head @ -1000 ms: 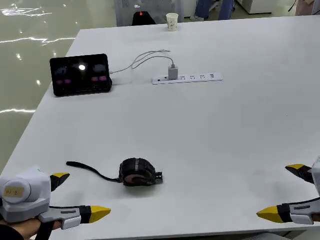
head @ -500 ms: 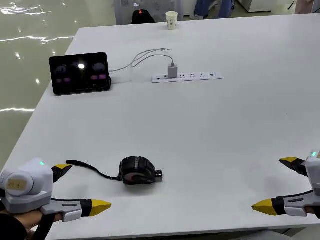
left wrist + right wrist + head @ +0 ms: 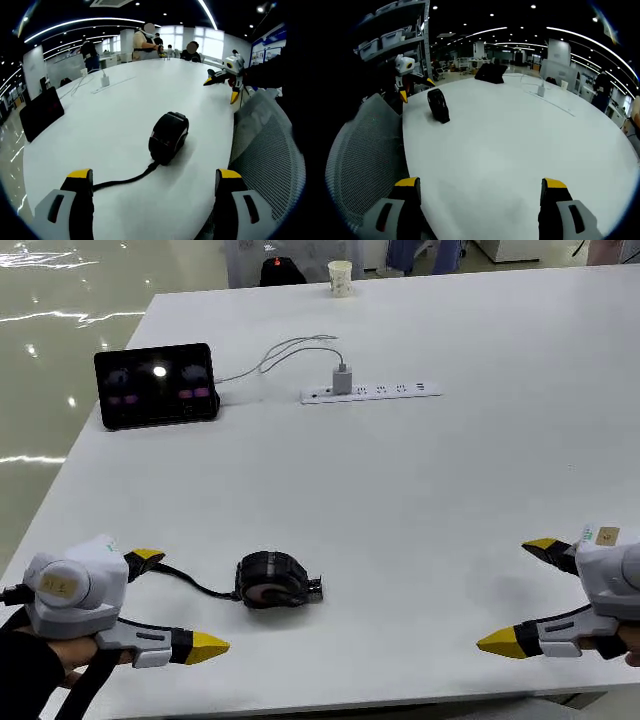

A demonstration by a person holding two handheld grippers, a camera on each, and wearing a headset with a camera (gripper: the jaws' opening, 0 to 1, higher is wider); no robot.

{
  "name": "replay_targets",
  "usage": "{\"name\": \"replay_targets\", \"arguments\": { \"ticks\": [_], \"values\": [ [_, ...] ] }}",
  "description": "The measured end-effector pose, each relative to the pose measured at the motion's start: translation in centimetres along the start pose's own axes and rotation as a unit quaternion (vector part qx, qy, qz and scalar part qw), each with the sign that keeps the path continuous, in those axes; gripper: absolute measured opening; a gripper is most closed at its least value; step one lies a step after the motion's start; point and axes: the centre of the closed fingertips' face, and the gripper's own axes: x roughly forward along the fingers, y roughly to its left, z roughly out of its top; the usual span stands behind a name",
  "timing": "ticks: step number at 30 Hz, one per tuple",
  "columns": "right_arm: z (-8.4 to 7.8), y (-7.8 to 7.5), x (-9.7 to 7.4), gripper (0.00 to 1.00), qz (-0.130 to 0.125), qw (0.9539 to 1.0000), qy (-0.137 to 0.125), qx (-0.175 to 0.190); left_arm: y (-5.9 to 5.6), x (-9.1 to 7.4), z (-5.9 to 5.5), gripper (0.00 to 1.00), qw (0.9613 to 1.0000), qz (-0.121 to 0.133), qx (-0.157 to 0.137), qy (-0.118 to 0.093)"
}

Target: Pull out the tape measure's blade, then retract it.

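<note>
while both pairs of yellow-tipped jaws stand spread wide with nothing between them, the left gripper (image 3: pixel 178 600) hovers over the near left corner of the broad white table (image 3: pixel 420 490) and the right gripper (image 3: pixel 518 593) over the near right edge, well apart from each other. between them, much nearer the left one, the black rounded tape measure (image 3: pixel 270 581) rests on the table with its long axis running across the near edge. its blade mouth, where a small dark end tab sits against the case, points toward the right gripper. its thin black wrist strap (image 3: pixel 185 578) trails the other way, ending just beside the left gripper's farther jaw tip; whether the two touch i cannot tell. the left gripper view looks along the strap to the strap end of the case, with the right gripper held up beyond it, a grey mesh chair back (image 3: pixel 265 150) beside the table edge, and people at the far end of the table. the right gripper view shows the narrow mouth end of the case instead, far off, with the left gripper just behind it. the head view alone lays out the far half of the table: a black tablet with a dim lit screen (image 3: pixel 155 385) propped at the left, a white power strip (image 3: pixel 385 392) with a white plug-in charger (image 3: pixel 342 380) and looping white cable (image 3: pixel 290 352), and a white paper cup (image 3: pixel 340 278) at the back edge.
</note>
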Motion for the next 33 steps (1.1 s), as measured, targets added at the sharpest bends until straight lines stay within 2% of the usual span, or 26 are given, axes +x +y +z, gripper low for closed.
{"name": "replay_targets", "arguments": {
  "ticks": [3, 8, 10, 14, 16, 17, 20, 24, 26, 30, 33],
  "values": [
    [0.3, 0.3, 0.5, 0.99, 0.009, 0.9998, 0.002, -0.016, 0.2, 0.3, 0.2, 0.99, 0.9998, -0.008, 0.019, 0.008],
    [1.1, 0.6, 1.1, 0.99, 0.018, 0.9995, 0.0, -0.028, -0.1, 1.0, 0.7, 0.95, 0.9974, -0.031, 0.061, 0.021],
    [1.4, 0.7, 1.4, 0.99, 0.025, 0.9991, -0.001, -0.035, -0.3, 1.4, 0.8, 0.95, 0.9965, -0.038, 0.067, 0.031],
    [2.1, 0.8, 1.8, 0.99, 0.031, 0.9985, -0.002, -0.044, -0.5, 2.1, 1.4, 0.95, 0.9945, -0.051, 0.084, 0.034],
    [2.4, 0.7, 2.1, 0.99, 0.034, 0.9984, 0.0, -0.046, -0.6, 2.6, 1.5, 0.94, 0.9924, -0.061, 0.098, 0.043],
    [2.8, 0.8, 2.2, 0.99, 0.037, 0.9983, -0.004, -0.044, -0.9, 2.8, 1.3, 0.93, 0.9893, -0.072, 0.113, 0.058],
    [3.7, 1.2, 2.6, 0.99, 0.046, 0.9975, -0.012, -0.051, -1.3, 3.3, 1.4, 0.91, 0.9847, -0.088, 0.133, 0.071],
    [3.9, 1.3, 3.3, 0.99, 0.056, 0.9966, -0.009, -0.061, -1.3, 3.8, 2.1, 0.9, 0.9816, -0.096, 0.146, 0.076],
    [4.1, 1.6, 3.6, 0.99, 0.06, 0.9963, -0.008, -0.062, -0.9, 4.2, 2.4, 0.89, 0.9796, -0.1, 0.155, 0.078],
    [4.5, 2.0, 4.2, 0.99, 0.07, 0.995, -0.006, -0.071, -1.2, 4.9, 3.0, 0.88, 0.9759, -0.11, 0.169, 0.083],
    [4.7, 2.3, 4.7, 0.99, 0.076, 0.994, -0.004, -0.079, -0.9, 5.6, 3.5, 0.89, 0.9748, -0.098, 0.182, 0.083]
  ]
}}
